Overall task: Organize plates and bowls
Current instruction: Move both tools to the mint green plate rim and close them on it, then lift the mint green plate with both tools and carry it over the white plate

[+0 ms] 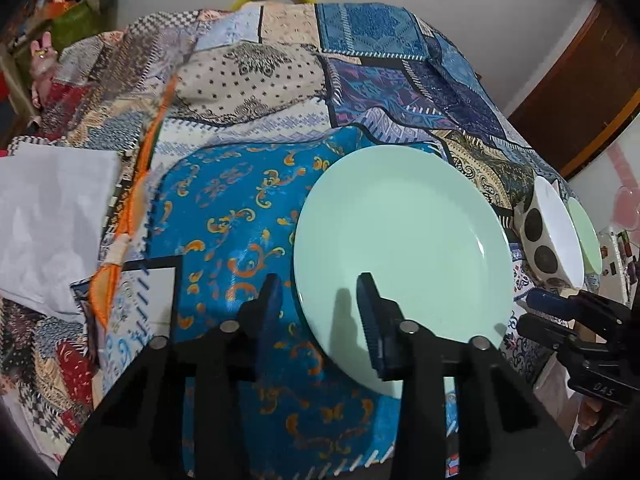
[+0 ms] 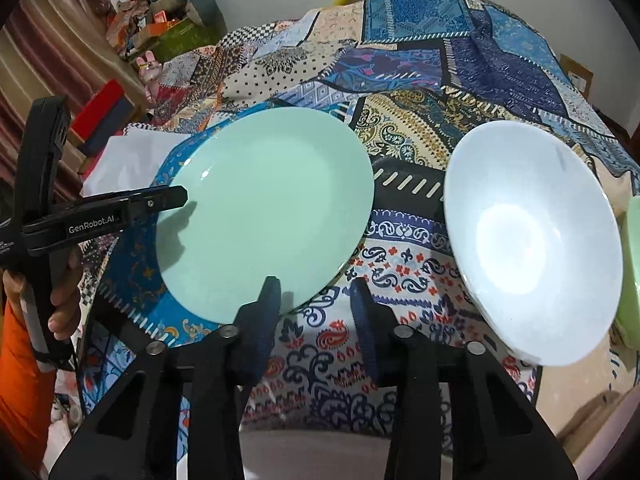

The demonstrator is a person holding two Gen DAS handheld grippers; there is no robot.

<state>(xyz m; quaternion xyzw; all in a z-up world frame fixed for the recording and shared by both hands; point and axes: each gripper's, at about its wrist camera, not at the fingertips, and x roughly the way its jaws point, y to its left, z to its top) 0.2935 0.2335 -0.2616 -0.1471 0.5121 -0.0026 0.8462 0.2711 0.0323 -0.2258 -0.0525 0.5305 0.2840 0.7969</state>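
Note:
A mint-green plate (image 1: 404, 232) (image 2: 272, 200) lies flat on the patchwork tablecloth. My left gripper (image 1: 320, 296) straddles its left rim, one finger over the cloth and the other above the plate. Neither pad presses on the rim. In the right wrist view the left gripper (image 2: 180, 197) reaches in from the left to that rim. My right gripper (image 2: 316, 298) straddles the plate's near right edge in the same way, with cloth showing between its fingers. To the plate's right stands a white bowl (image 2: 532, 240) with black dots on its outside (image 1: 552, 232).
A pale green dish (image 1: 586, 236) (image 2: 632, 272) sits just beyond the white bowl at the table's right edge. A white sheet (image 1: 48, 220) (image 2: 128, 160) lies at the left. A hand (image 2: 64, 288) with an orange sleeve holds the left gripper. Clutter and boxes (image 2: 160, 20) stand off the table's far left.

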